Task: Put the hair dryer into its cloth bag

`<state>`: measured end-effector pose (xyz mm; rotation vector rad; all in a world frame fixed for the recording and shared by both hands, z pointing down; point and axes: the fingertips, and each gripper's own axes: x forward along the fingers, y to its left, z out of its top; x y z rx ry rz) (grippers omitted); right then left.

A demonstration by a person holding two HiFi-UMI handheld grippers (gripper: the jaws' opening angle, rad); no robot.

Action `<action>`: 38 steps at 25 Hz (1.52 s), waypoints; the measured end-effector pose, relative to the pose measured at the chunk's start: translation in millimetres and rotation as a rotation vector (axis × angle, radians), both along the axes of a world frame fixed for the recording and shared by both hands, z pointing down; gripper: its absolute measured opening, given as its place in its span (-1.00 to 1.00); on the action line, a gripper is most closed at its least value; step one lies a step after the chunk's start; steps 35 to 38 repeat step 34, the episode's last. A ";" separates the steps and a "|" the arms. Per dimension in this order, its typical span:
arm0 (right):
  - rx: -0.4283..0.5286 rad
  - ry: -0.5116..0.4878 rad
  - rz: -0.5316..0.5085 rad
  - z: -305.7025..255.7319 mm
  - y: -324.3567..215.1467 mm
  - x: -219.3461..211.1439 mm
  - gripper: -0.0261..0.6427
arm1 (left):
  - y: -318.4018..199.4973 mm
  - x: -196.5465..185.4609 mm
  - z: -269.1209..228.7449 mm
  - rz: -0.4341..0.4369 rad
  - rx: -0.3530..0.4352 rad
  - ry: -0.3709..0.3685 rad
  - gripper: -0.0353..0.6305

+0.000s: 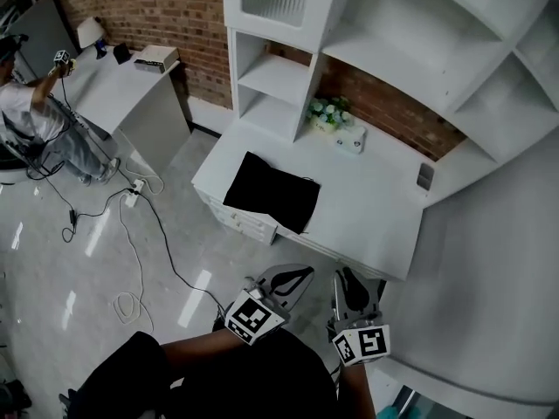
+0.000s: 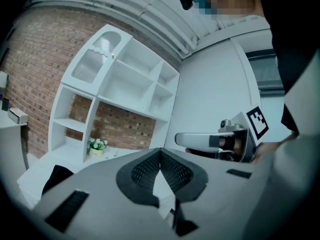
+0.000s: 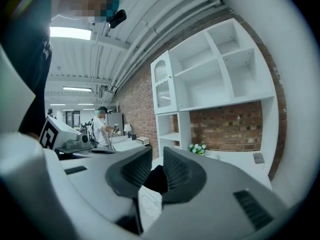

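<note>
The black cloth bag [image 1: 272, 195] is lying flat on the white surface [image 1: 376, 216], close to the front edge and nearer the left front corner; what it is holding cannot be told. Towards the back edge a pot of pale flowers [image 1: 330, 116] is standing beside a small white box [image 1: 351, 140], and a small grey item [image 1: 425, 175] is sitting at the back right corner. White shelves [image 1: 288, 77] are rising behind. Both grippers are hanging off the front edge, well apart from the bag. The left gripper [image 1: 304, 272] is keeping its jaws pressed together on nothing; the right gripper [image 1: 348, 278] is showing a narrow gap, also empty. On the floor to the left, cables [image 1: 131, 234] are trailing
</note>
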<state>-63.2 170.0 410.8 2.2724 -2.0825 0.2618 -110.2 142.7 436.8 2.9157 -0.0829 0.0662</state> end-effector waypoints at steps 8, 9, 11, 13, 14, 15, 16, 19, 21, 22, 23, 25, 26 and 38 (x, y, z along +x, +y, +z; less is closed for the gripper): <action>0.081 0.061 0.086 -13.1 110.6 -26.9 -0.87 | 120.8 -7.0 -22.8 -0.079 0.084 0.030 -0.84; 0.082 0.100 0.098 -13.1 122.5 -32.4 -0.87 | 134.5 -11.3 -20.9 -0.090 0.088 0.026 -0.84; 0.080 0.137 0.113 -10.2 144.0 -43.1 -0.87 | 158.2 -23.6 -19.0 -0.123 0.101 0.026 -0.84; 0.078 0.118 0.119 -3.4 160.7 -53.6 -0.87 | 172.7 -37.7 -22.9 -0.168 0.145 0.039 -0.84; 0.077 0.106 0.121 0.2 167.1 -58.7 -0.87 | 176.7 -44.8 -25.6 -0.190 0.169 0.046 -0.84; 0.074 0.101 0.121 2.8 172.3 -64.0 -0.87 | 179.8 -51.9 -27.5 -0.210 0.186 0.048 -0.84; 0.071 0.103 0.117 3.6 176.5 -69.2 -0.87 | 182.7 -58.9 -28.2 -0.227 0.194 0.045 -0.84; 0.082 0.099 0.103 -0.6 184.0 -82.6 -0.87 | 193.1 -76.6 -26.7 -0.260 0.186 0.027 -0.84; 0.092 0.103 0.094 -3.0 188.6 -91.4 -0.87 | 198.7 -85.2 -30.1 -0.280 0.195 0.031 -0.84; 0.094 0.110 0.088 -2.7 191.2 -96.8 -0.87 | 201.1 -89.3 -31.1 -0.290 0.196 0.035 -0.84; 0.094 0.115 0.081 -1.5 193.9 -102.7 -0.87 | 202.9 -93.6 -30.7 -0.301 0.190 0.037 -0.84; 0.096 0.109 0.069 1.7 197.8 -112.5 -0.87 | 202.2 -102.7 -24.9 -0.322 0.170 0.030 -0.84; 0.098 0.104 0.067 2.2 198.8 -115.0 -0.87 | 199.1 -106.7 -21.1 -0.333 0.163 0.022 -0.84; 0.074 0.131 0.090 5.6 205.5 -108.4 -0.87 | 199.3 -102.7 -45.7 -0.400 0.191 0.110 -0.84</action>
